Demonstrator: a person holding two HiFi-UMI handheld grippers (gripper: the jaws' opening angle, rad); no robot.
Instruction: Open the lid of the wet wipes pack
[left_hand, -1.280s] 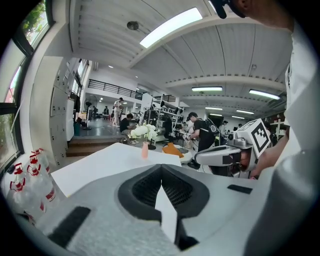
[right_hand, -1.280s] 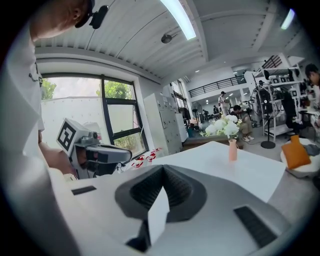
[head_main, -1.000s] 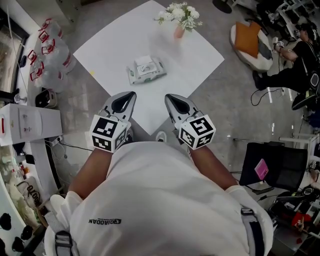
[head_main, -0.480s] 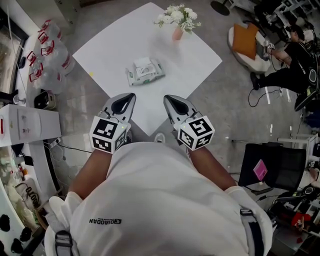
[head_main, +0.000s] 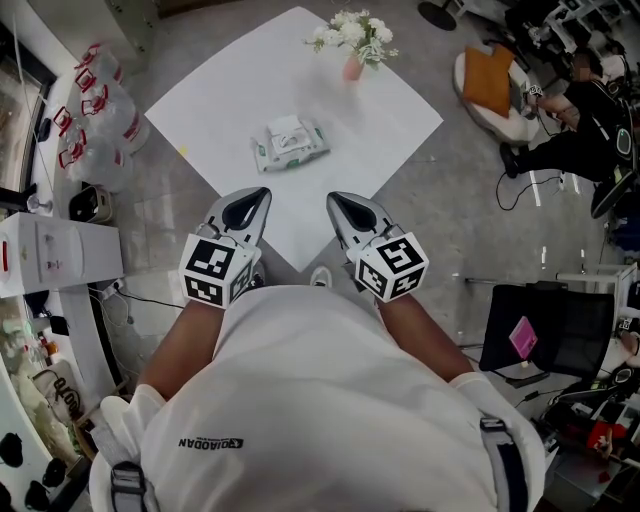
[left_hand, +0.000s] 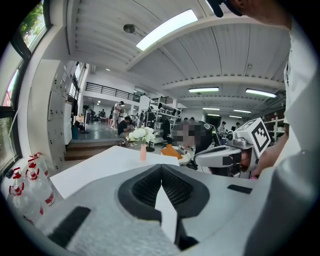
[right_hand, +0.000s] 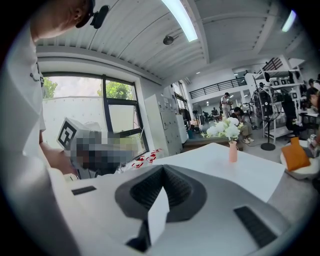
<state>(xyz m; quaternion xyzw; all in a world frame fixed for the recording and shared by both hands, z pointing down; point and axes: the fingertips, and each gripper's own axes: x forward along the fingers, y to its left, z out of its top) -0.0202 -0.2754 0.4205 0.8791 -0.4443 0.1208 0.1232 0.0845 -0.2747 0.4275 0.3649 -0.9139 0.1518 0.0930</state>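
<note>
One wipes pack, white table, grey floor

Item 1, left gripper: lower centre-left of frame, close to the torso, jaws together, nothing between. Item 2, right gripper: lower centre-right, same pose and state (marker cubes facing up). Both point toward upper frame; forearms bare.
</note>
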